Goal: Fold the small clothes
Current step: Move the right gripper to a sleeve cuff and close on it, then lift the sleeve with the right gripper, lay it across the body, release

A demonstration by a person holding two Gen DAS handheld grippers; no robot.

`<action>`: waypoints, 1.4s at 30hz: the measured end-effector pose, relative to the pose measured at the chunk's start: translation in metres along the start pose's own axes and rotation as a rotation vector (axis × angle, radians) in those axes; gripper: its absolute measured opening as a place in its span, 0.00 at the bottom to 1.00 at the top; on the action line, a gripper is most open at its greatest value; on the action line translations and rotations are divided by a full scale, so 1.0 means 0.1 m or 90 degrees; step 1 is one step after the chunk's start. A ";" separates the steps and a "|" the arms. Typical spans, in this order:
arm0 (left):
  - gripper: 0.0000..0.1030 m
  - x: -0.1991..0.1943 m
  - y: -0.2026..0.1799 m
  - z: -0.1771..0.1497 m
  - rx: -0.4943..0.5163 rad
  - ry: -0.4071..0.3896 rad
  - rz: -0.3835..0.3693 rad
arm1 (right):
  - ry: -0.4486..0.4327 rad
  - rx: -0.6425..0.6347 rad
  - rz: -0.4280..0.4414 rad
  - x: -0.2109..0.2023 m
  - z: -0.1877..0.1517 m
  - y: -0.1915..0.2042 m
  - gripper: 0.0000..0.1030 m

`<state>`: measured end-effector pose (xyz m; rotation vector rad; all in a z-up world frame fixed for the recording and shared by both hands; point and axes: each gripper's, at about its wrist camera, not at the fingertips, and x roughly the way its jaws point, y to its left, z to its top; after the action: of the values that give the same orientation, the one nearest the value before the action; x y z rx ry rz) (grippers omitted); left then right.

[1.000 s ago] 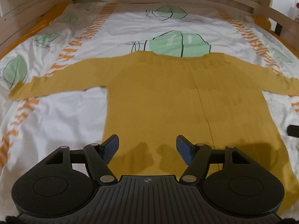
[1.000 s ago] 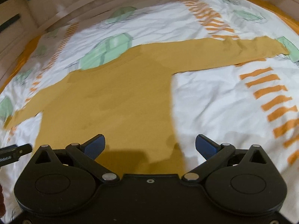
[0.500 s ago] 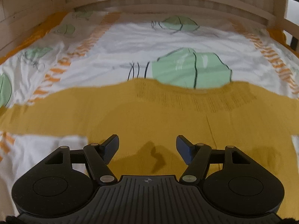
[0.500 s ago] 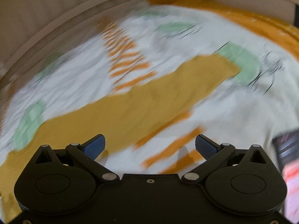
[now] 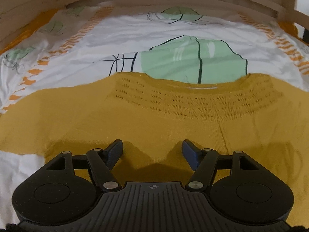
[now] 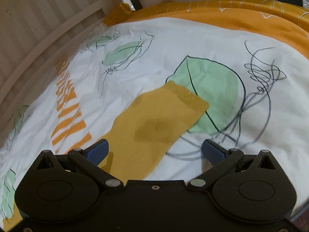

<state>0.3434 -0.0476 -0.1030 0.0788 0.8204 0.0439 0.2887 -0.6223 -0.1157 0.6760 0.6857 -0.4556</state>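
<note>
Mustard sweater spread flat on a bed, both claws released above it.

The bed (image 5: 173, 32), under a white cover printed with green leaves and orange stripes, carries the mustard sweater (image 5: 154, 119), its eyelet-knit neckline toward 12 o'clock. The sleeve (image 6: 154, 123) runs toward 1 o'clock, its cuff lying on a green leaf. The left claw (image 5: 152, 150) hovers spread over the chest; the right claw (image 6: 154, 150) gapes wide over the sleeve, gripping nothing.
</note>
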 end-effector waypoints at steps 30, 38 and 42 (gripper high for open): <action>0.72 -0.32 0.66 0.09 0.007 0.058 -0.082 | -0.046 -0.124 0.172 -0.80 0.05 1.30 0.19; 0.72 -0.43 1.16 0.14 -0.036 0.047 -0.078 | 0.021 -0.253 0.344 -1.01 -0.84 2.85 0.19; 0.72 -0.39 1.38 0.11 -0.088 0.058 -0.102 | 0.067 -0.329 0.391 -0.91 -1.56 3.43 0.19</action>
<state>0.3238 0.0870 -0.0546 -0.1206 0.9096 -0.0473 0.3604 -0.2595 0.0002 0.3869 0.6220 0.3210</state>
